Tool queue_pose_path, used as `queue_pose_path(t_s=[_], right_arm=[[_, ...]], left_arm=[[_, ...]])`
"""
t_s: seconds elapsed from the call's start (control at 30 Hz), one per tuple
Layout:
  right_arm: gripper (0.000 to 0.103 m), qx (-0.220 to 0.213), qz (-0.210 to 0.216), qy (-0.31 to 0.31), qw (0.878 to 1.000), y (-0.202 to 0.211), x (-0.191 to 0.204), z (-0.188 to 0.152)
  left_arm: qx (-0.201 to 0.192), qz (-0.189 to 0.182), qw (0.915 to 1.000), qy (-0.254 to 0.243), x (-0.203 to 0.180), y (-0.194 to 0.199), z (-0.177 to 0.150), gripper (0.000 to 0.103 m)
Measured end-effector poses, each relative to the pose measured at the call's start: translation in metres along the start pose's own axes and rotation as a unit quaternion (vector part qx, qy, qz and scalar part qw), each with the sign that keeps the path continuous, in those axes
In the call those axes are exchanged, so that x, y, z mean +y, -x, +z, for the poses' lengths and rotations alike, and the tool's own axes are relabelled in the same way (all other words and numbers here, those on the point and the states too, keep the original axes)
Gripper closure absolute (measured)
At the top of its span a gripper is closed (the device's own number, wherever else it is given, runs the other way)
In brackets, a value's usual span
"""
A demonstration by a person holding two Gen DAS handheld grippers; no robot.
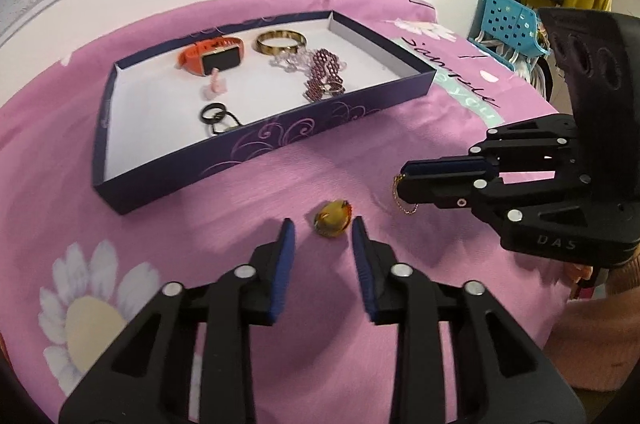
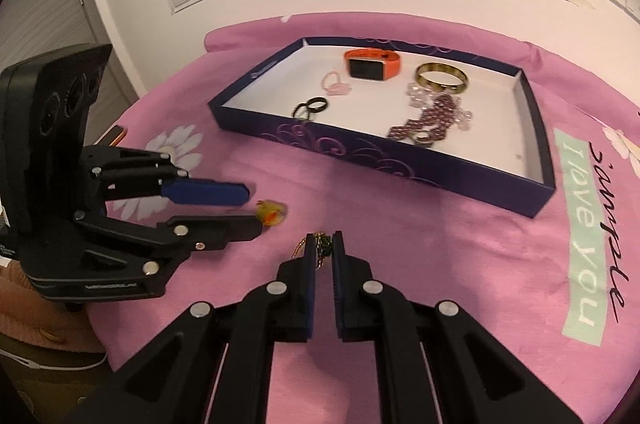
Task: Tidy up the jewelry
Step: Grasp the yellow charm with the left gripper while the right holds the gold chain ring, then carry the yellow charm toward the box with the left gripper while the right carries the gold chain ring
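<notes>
Pinching a thin gold chain [image 2: 320, 250] between its blue pads, your right claw [image 2: 322, 244] is closed on it just above the pink cloth-covered surface [image 2: 460, 256], with a short loop of links dangling below the tips in the left wrist view. Your left claw [image 1: 323, 229] is partly open and holds nothing; the amber ring [image 1: 333, 223] lies on the cloth right at its tips, just beyond them and a little toward the right finger, so that claw is clearly the nearer one to it. The ring is roundish with no marked long axis, so I judge a short push forward would bring it between the pads before you close. The purple jewelry box [image 1: 256, 152] sits farther away, beyond both claws and to the left in the left view, already holding an orange smartwatch [image 1: 210, 58], a gold bangle [image 1: 281, 42], a purple beaded bracelet [image 1: 324, 76], a pink ring [image 1: 216, 87] and a black ring [image 1: 211, 113]. Only the left view shows the chain hanging free under the right claw; only the right view shows, from the side, the left claw's fingers spread around the ring's near edge.
</notes>
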State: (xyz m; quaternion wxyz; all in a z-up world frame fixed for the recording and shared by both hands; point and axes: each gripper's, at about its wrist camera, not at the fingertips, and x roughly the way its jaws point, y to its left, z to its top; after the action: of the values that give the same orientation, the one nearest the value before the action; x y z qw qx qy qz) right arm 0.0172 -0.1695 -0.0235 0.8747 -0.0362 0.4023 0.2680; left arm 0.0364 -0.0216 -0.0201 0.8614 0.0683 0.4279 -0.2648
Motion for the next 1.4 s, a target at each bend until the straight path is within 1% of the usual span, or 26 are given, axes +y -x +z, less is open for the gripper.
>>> queue_pose_path(t_s=[0.13,0.23,0.3,0.33,0.4,0.5,0.57,0.63,0.67,0.87,1.0,1.4], right_arm=[[0.095,0.004,-0.004,-0.005,1.0,-0.005,-0.004,0.0],[0.093,0.003,-0.002,-0.015,1.0,-0.006,-0.008,-0.001],[0.083,0.002,0.0,-0.019,1.0,-0.004,-0.01,-0.002],[0.081,0.001,0.001,-0.019,1.0,-0.003,-0.01,-0.002],[0.081,0.001,0.002,-0.016,1.0,-0.002,-0.009,-0.003],[0.081,0.004,0.0,-0.014,1.0,-0.006,-0.008,-0.003],[0.082,0.003,-0.002,-0.013,1.0,-0.006,-0.008,-0.003],[0.09,0.004,-0.002,-0.011,1.0,-0.006,-0.008,-0.003],[0.098,0.006,-0.004,-0.01,1.0,-0.007,-0.008,-0.002],[0.098,-0.004,-0.005,-0.01,1.0,-0.001,-0.011,0.002],[0.098,-0.017,-0.006,-0.011,1.0,0.004,-0.013,0.007],[0.098,-0.046,-0.006,-0.007,0.999,0.012,-0.015,0.024]], left_arm=[[-0.001,-0.002,1.0,-0.002,-0.003,-0.004,0.003,0.078],[0.0,0.005,1.0,0.001,-0.004,-0.007,0.004,0.085],[0.0,0.004,1.0,0.004,-0.003,-0.008,0.004,0.086],[-0.001,0.004,1.0,0.005,-0.002,-0.008,0.004,0.086],[-0.001,0.006,1.0,0.007,-0.002,-0.008,0.005,0.088],[-0.002,0.005,0.9999,0.011,-0.001,-0.008,0.006,0.088],[-0.002,0.005,0.9999,0.013,-0.001,-0.008,0.006,0.088],[-0.003,0.005,0.9999,0.015,-0.001,-0.008,0.006,0.088],[-0.003,0.005,0.9999,0.016,-0.001,-0.008,0.006,0.088],[-0.007,0.007,0.9996,0.026,0.002,-0.004,0.008,0.088],[-0.019,0.004,0.9993,0.033,0.006,0.004,0.012,0.088],[-0.048,0.014,0.9979,0.04,0.013,0.023,0.025,0.088]])
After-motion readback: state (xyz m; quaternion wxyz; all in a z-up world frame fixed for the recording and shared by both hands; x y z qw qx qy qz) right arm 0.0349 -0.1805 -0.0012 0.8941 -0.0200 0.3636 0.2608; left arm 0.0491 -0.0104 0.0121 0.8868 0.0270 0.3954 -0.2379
